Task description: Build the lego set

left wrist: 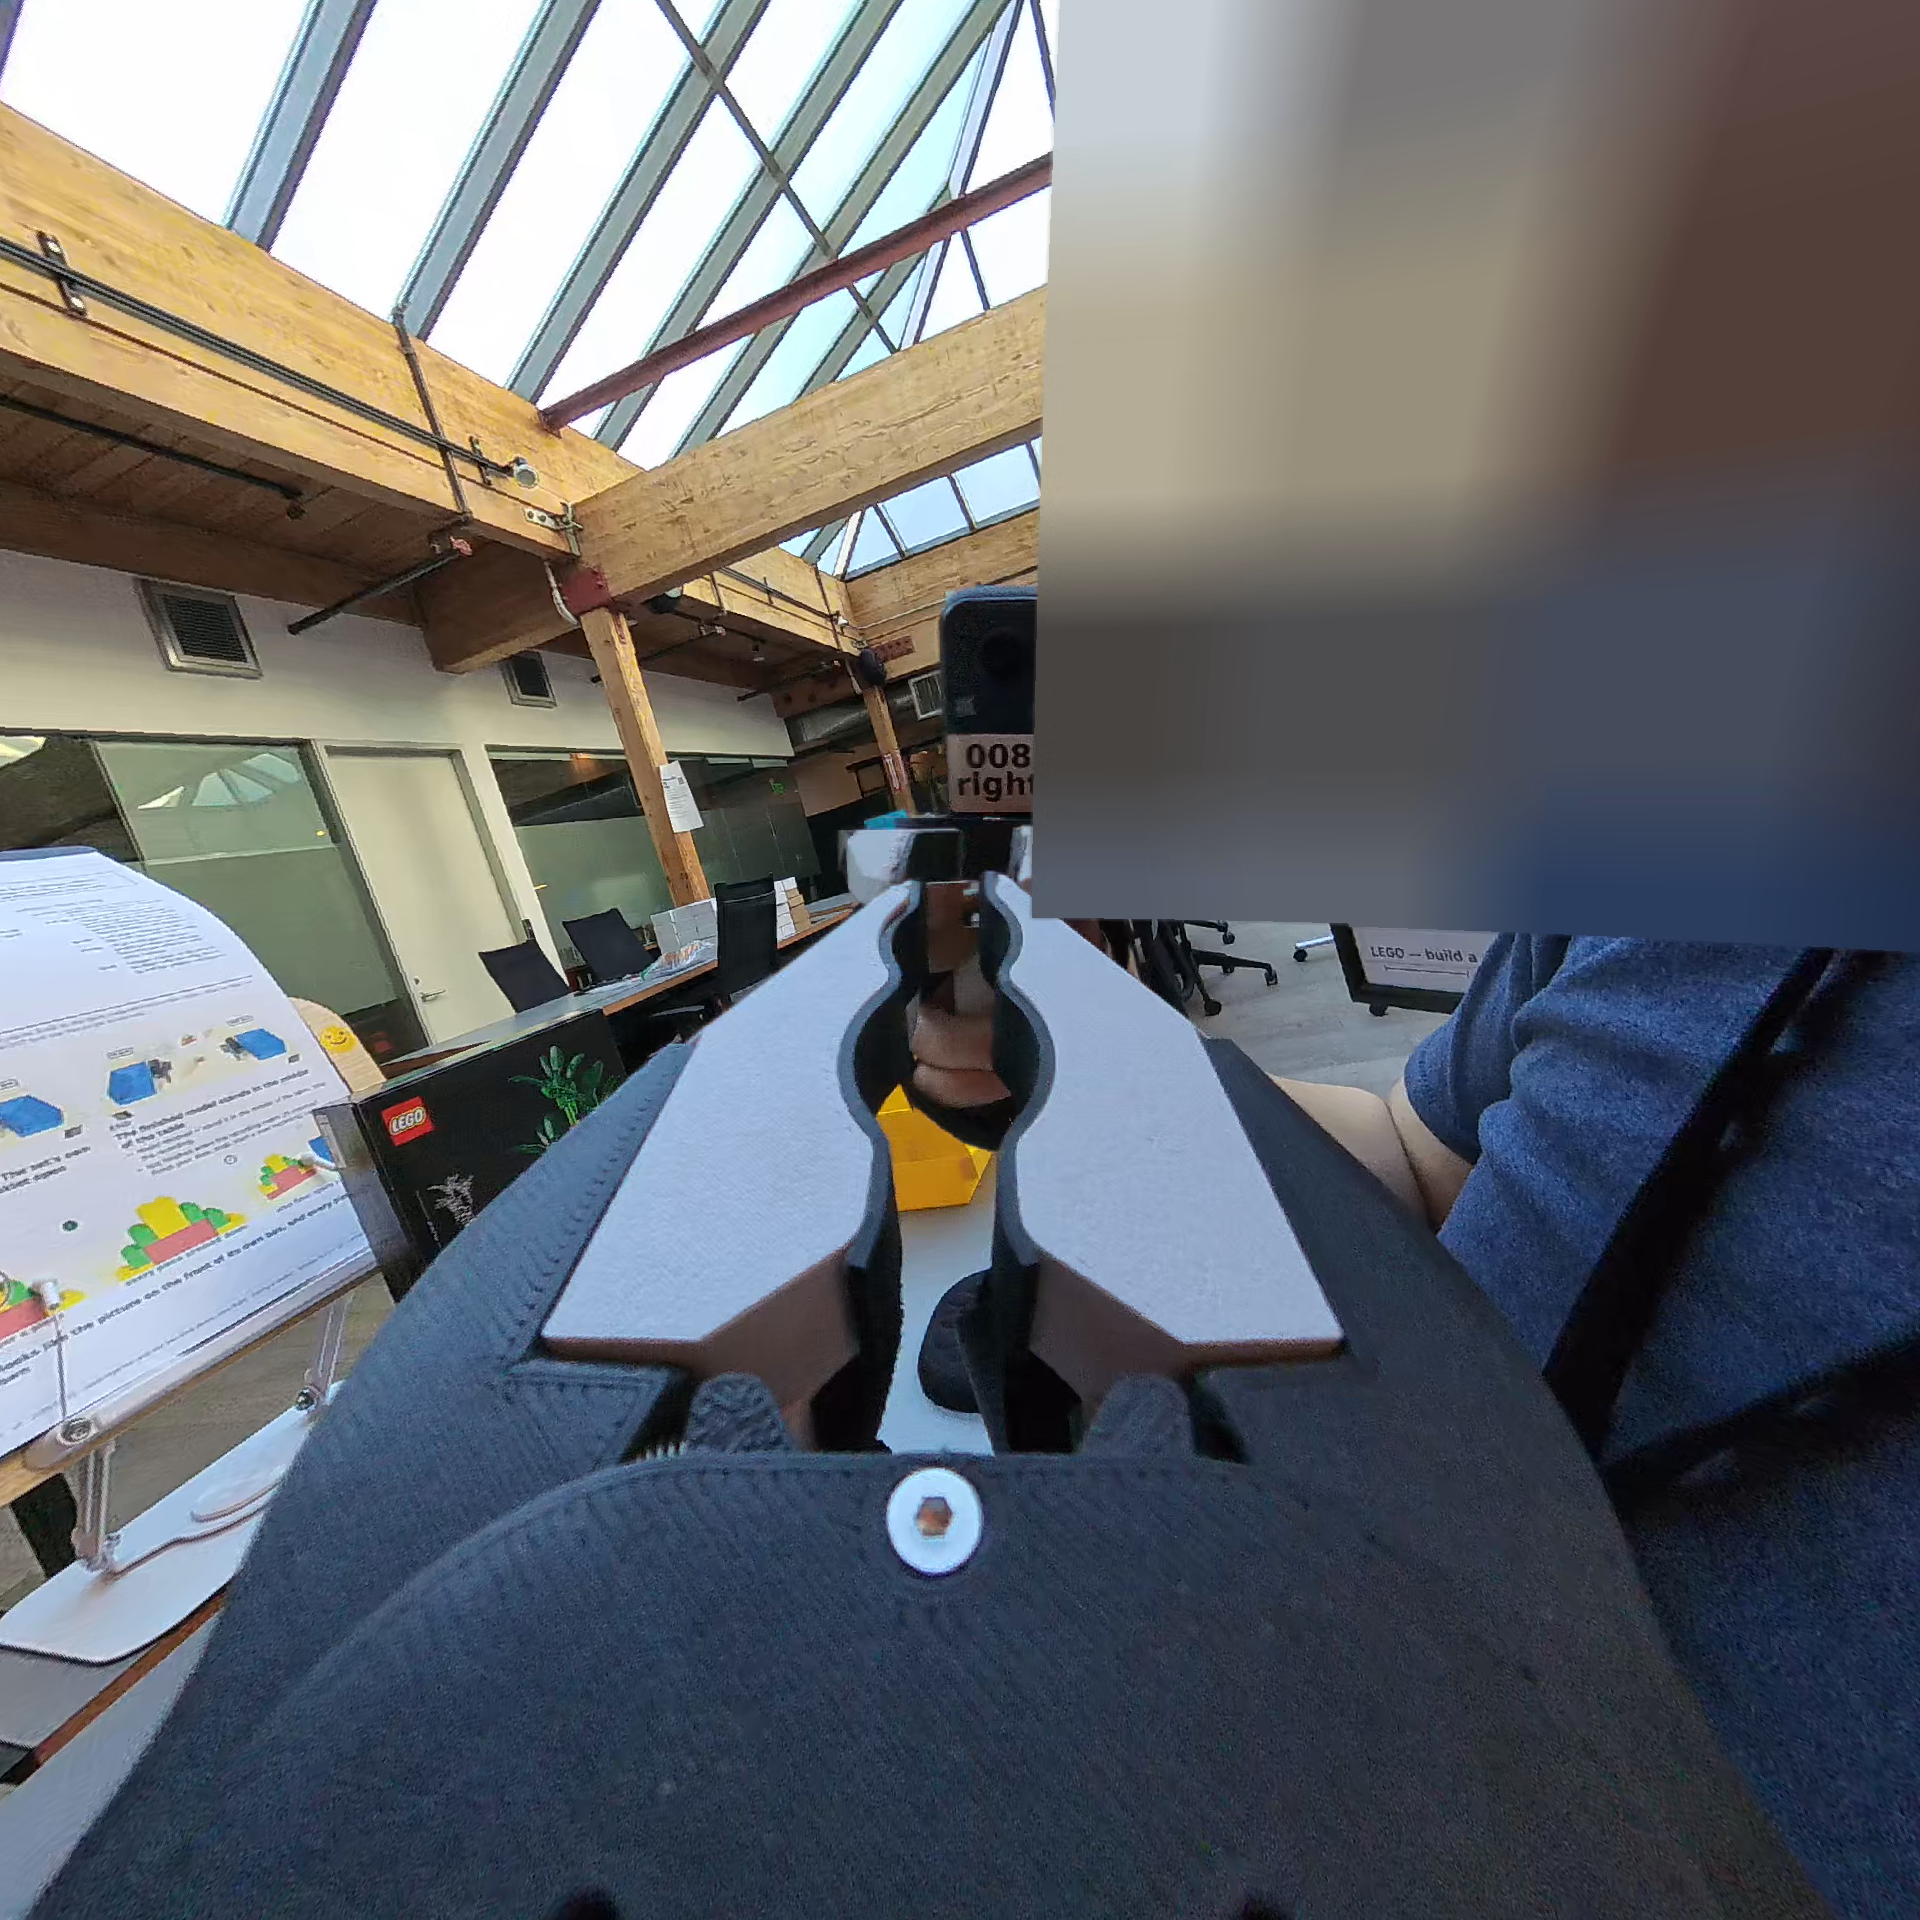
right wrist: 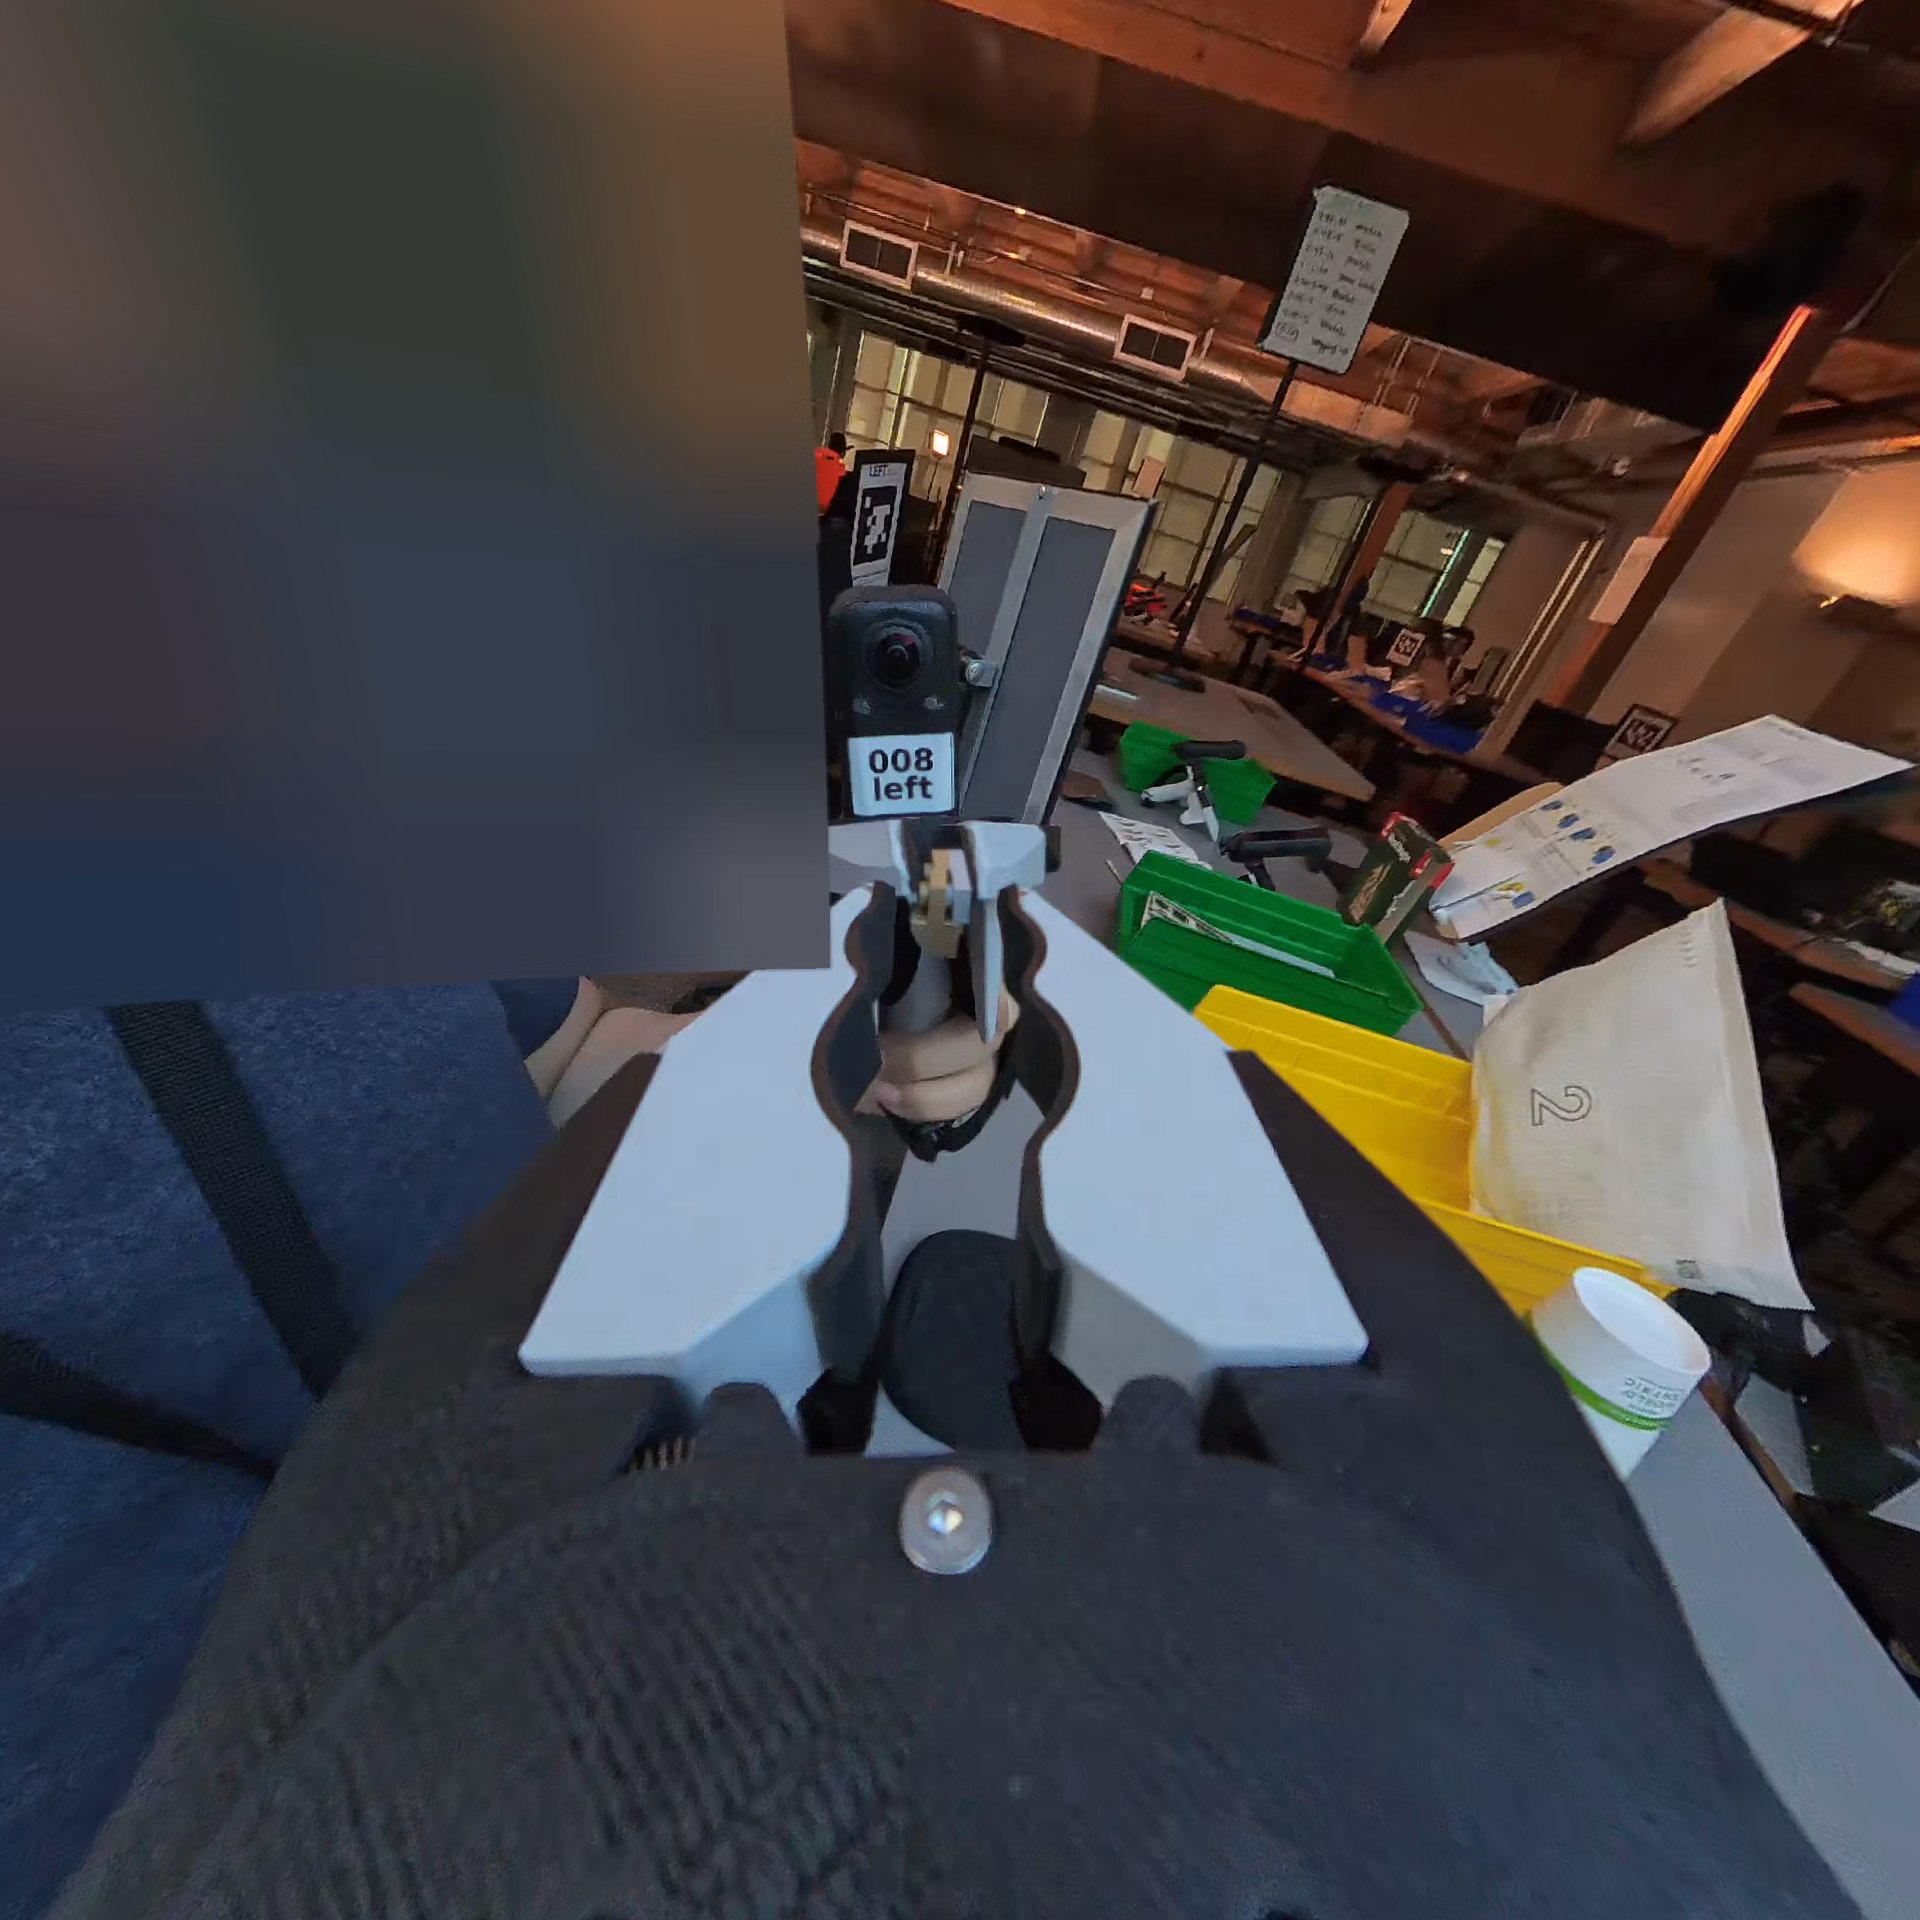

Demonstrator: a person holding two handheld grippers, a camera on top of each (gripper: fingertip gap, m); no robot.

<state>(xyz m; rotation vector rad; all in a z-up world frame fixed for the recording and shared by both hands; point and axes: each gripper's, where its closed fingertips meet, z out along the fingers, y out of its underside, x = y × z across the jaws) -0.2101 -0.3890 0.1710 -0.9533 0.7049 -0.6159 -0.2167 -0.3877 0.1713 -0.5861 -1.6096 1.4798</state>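
Note:
My left gripper (left wrist: 948,894) is raised and points at the person holding it; its jaws stand nearly together with only a narrow slit, and nothing is between them. My right gripper (right wrist: 948,904) stands the same way, empty. The two face each other tip to tip: the right gripper (left wrist: 935,857) shows just beyond the left one's tips, and the left gripper (right wrist: 940,883) just beyond the right one's. No loose Lego bricks are visible. A yellow bin (left wrist: 925,1169) shows through the left slit and, in the right wrist view (right wrist: 1382,1122), on the table.
An instruction sheet (left wrist: 156,1143) stands on a holder at left, next to a black Lego box (left wrist: 478,1153). Green bins (right wrist: 1268,935), a numbered paper bag (right wrist: 1621,1122) and a paper cup (right wrist: 1621,1361) sit on the grey table (right wrist: 1756,1621). The person's blue shirt (right wrist: 156,1195) is close.

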